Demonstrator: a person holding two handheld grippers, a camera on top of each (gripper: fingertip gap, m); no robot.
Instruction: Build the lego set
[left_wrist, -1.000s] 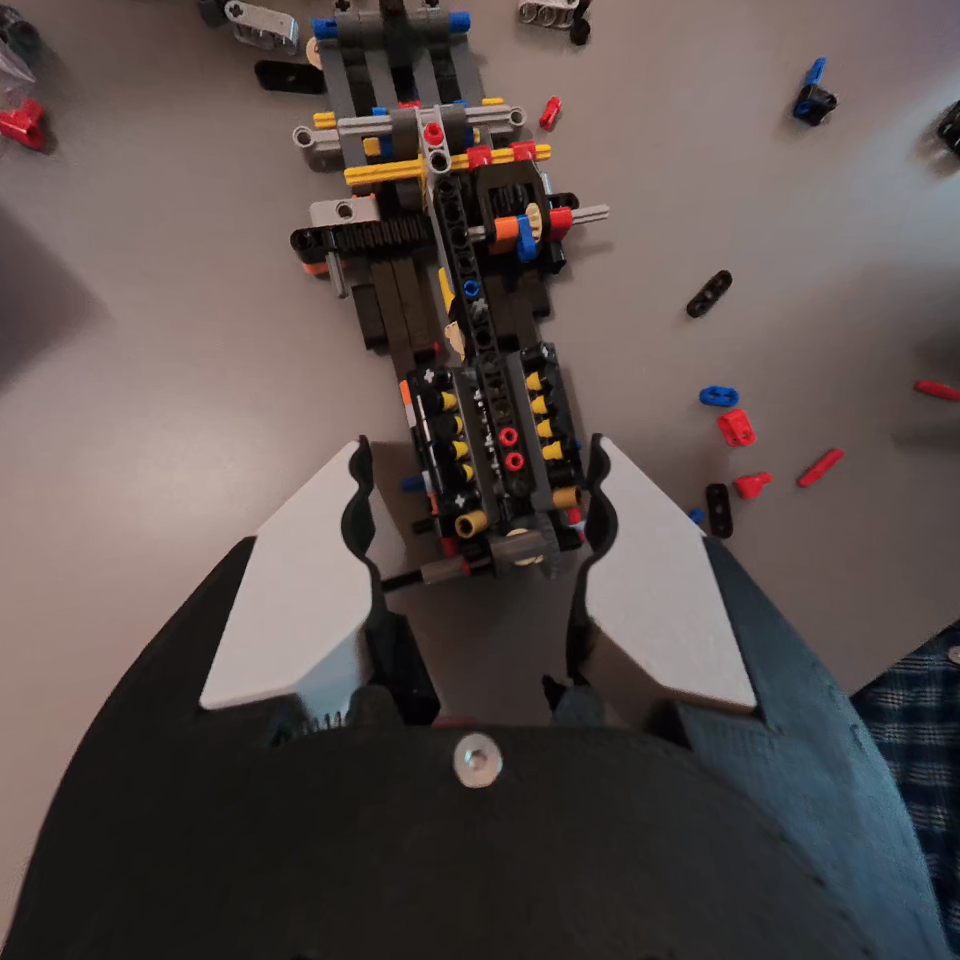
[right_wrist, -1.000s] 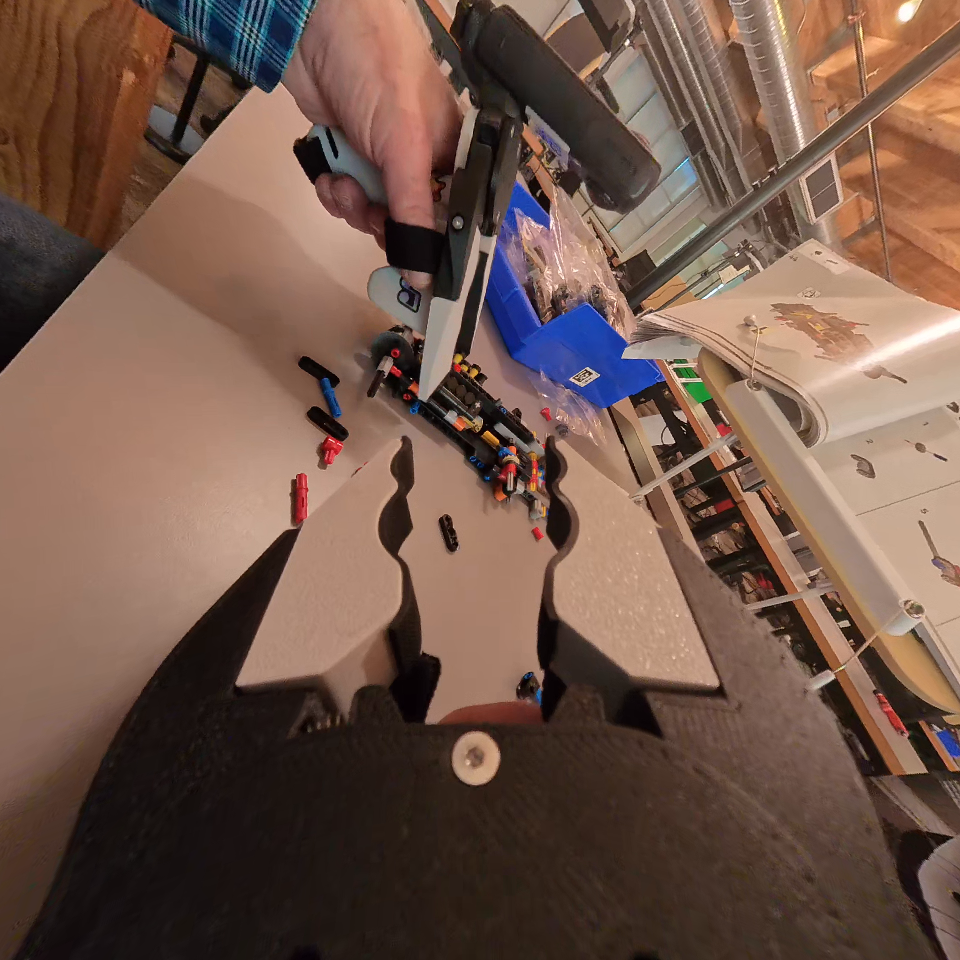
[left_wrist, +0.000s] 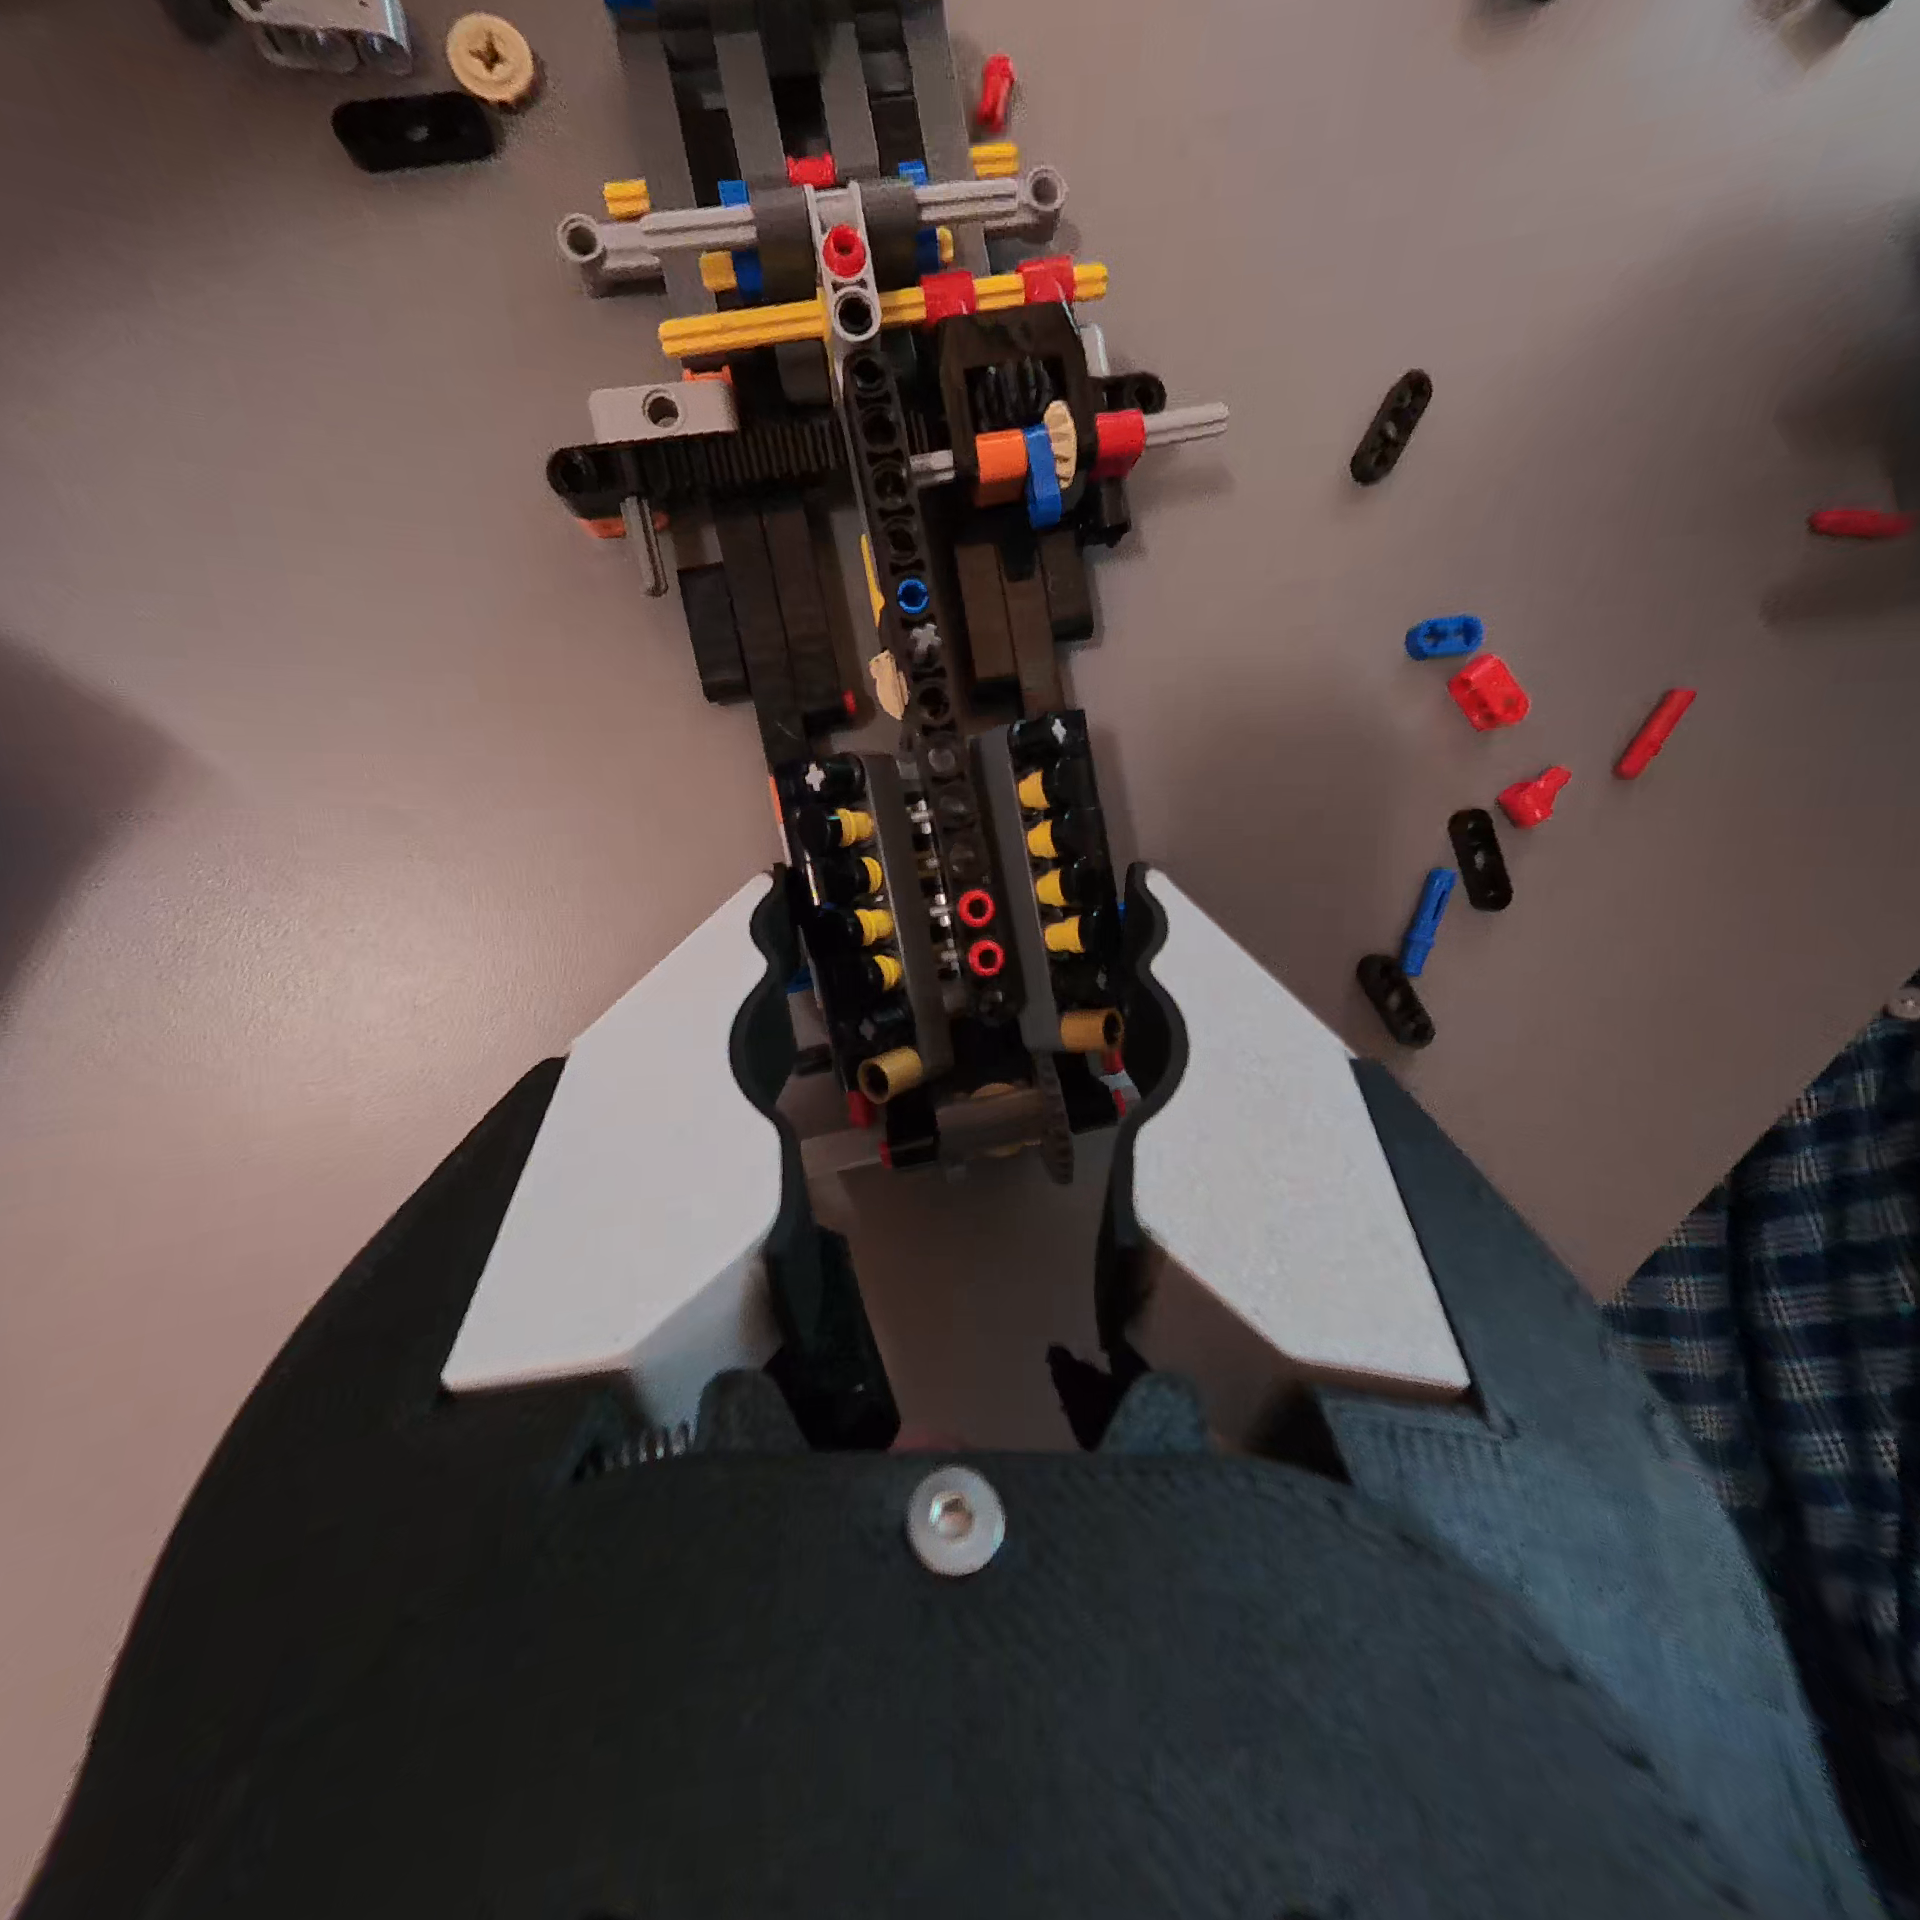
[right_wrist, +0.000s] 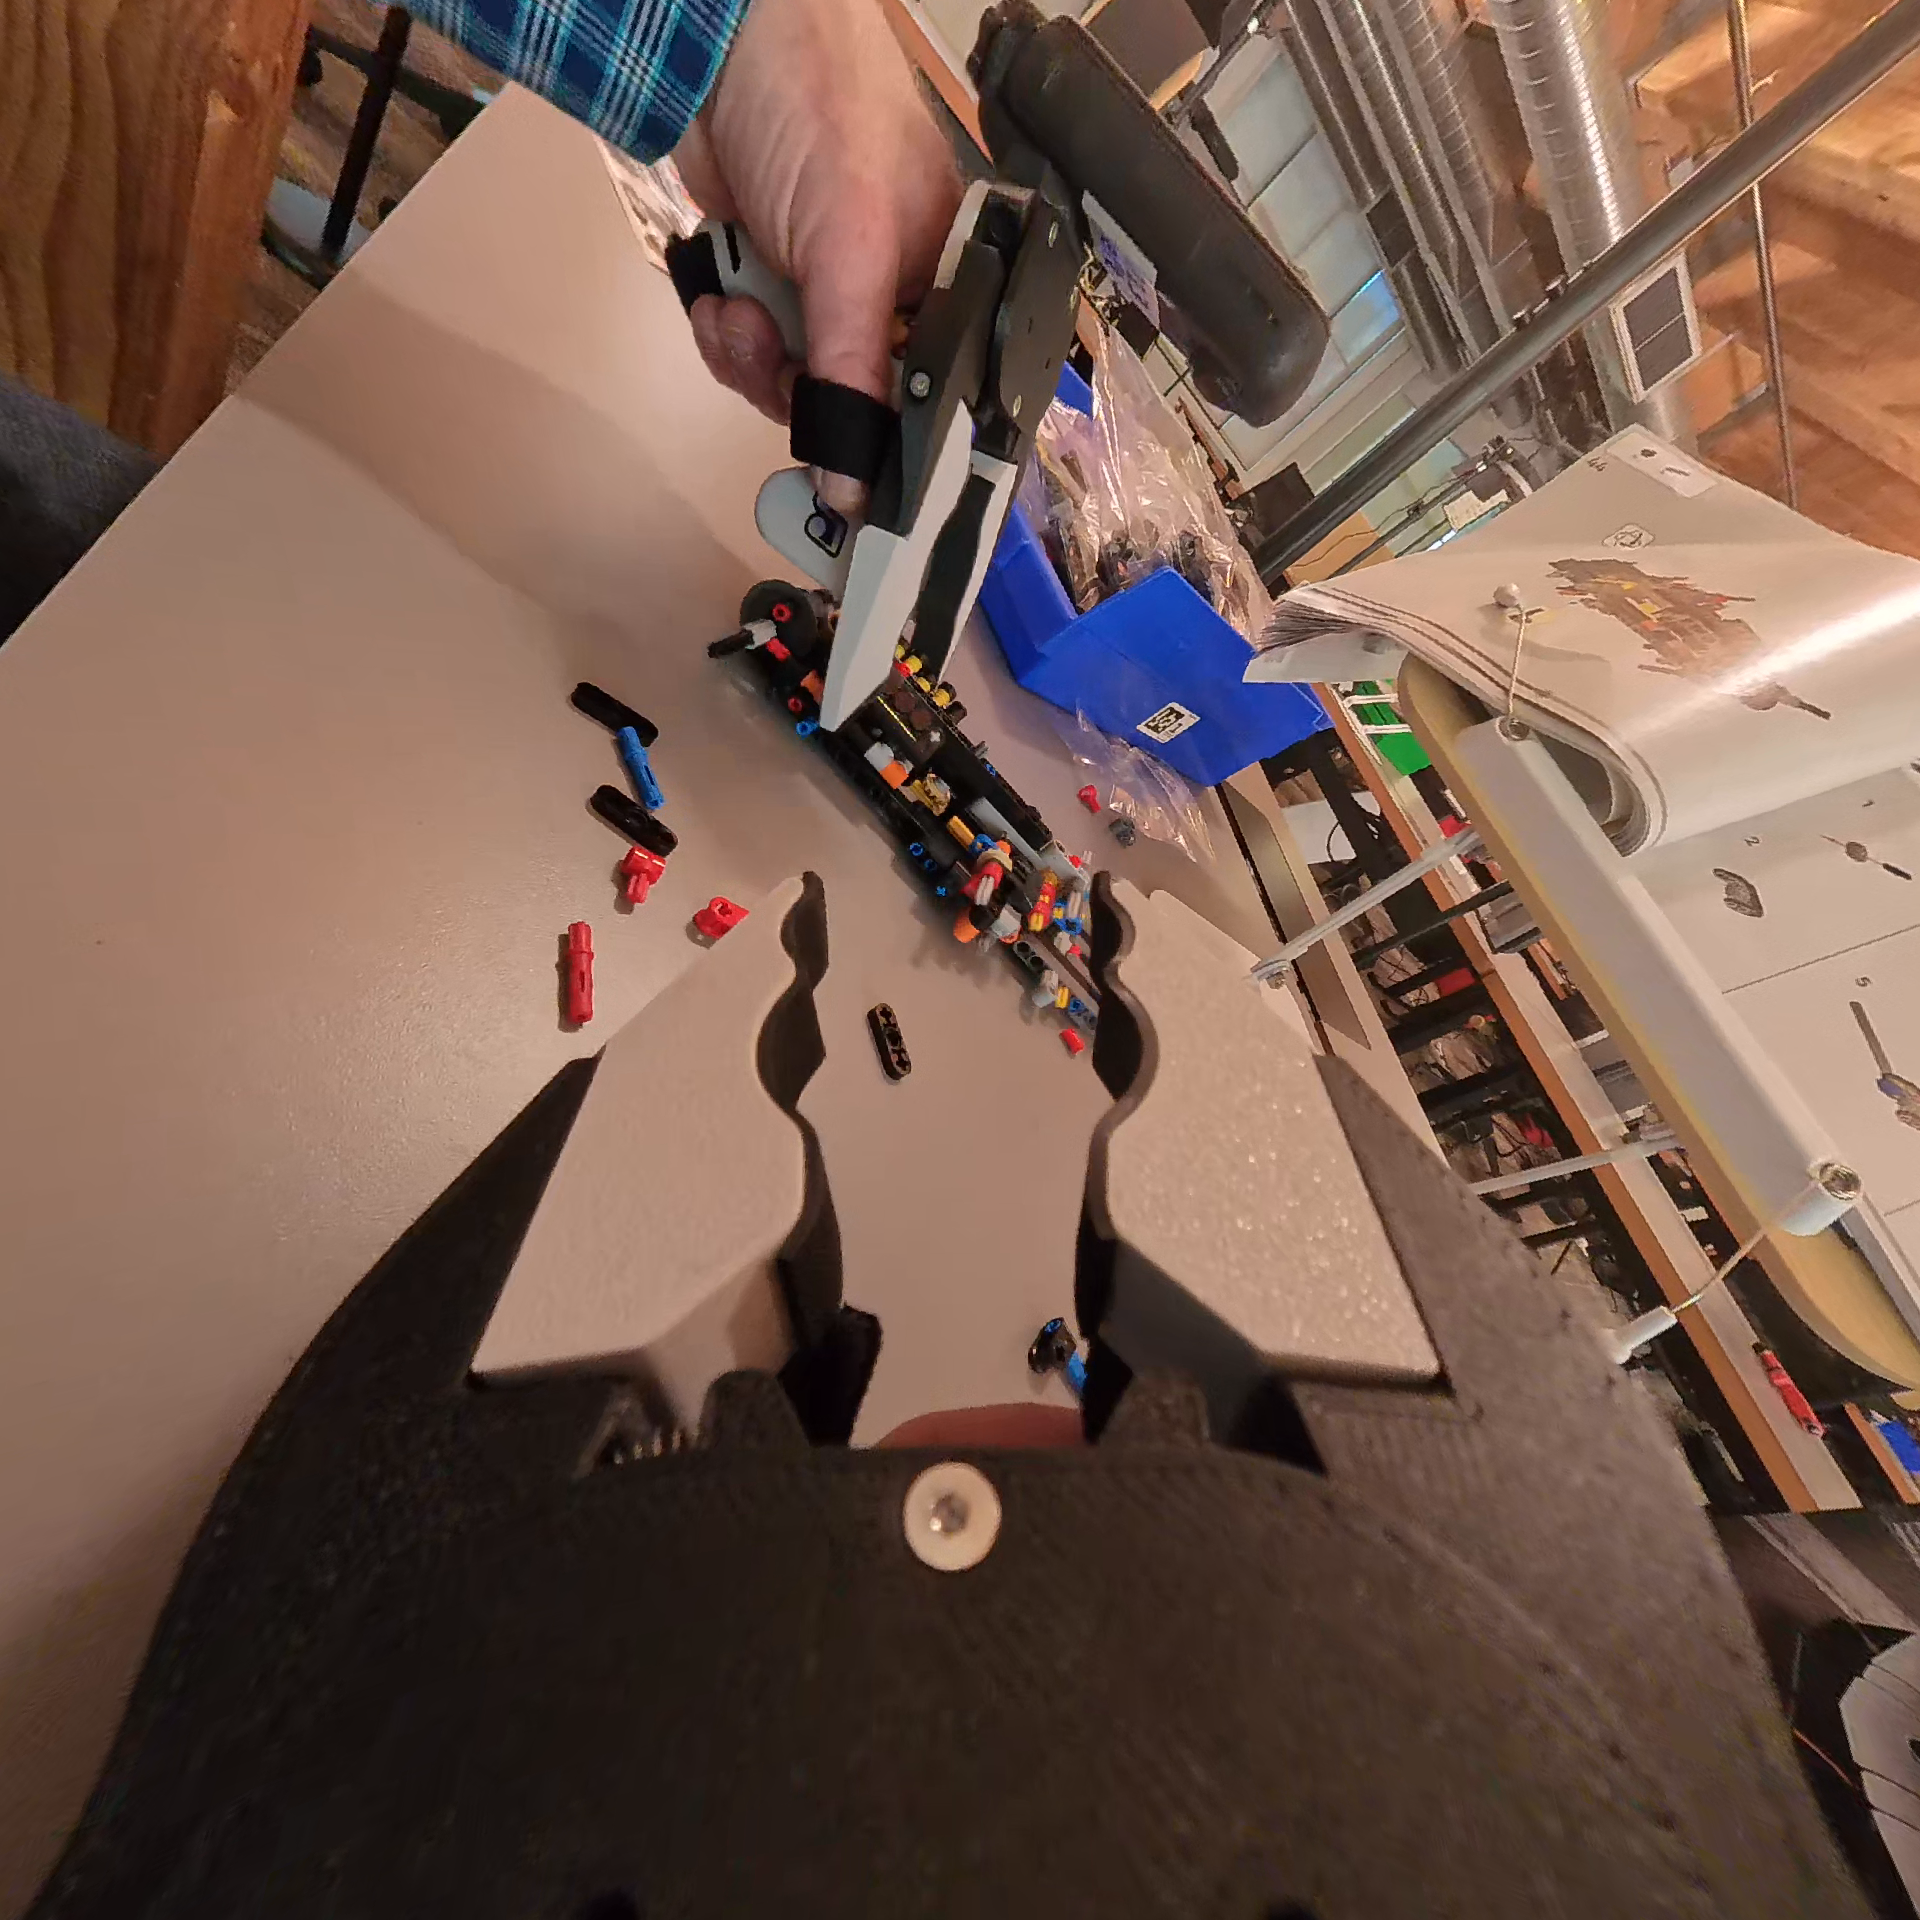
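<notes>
The long Lego model (left_wrist: 914, 582) lies on the table, black and grey with yellow, red and blue pins. Its engine-block end (left_wrist: 951, 914) sits between my left gripper's (left_wrist: 958, 883) fingers, which press on both of its sides. In the right wrist view a hand holds the left gripper (right_wrist: 894, 644) down on the model's (right_wrist: 966, 821) near end. My right gripper (right_wrist: 953, 883) is open and empty, held above the table beside the model. A small black beam (right_wrist: 888, 1039) lies on the table between its fingers.
Loose red, blue and black pieces (left_wrist: 1486, 727) lie right of the model, with a black beam (left_wrist: 1390, 426) farther up. A tan gear (left_wrist: 490, 57) lies at the top left. A blue bin (right_wrist: 1143, 644) with plastic bags and an open instruction booklet (right_wrist: 1558, 644) stand beyond the model. About 15 centimeters separates my left fingertips from the tan gear (left_wrist: 490, 57).
My left gripper has moved forward along the model and narrowed until its fingers press the engine block's sides. My right gripper has shifted only slightly and stays open.
</notes>
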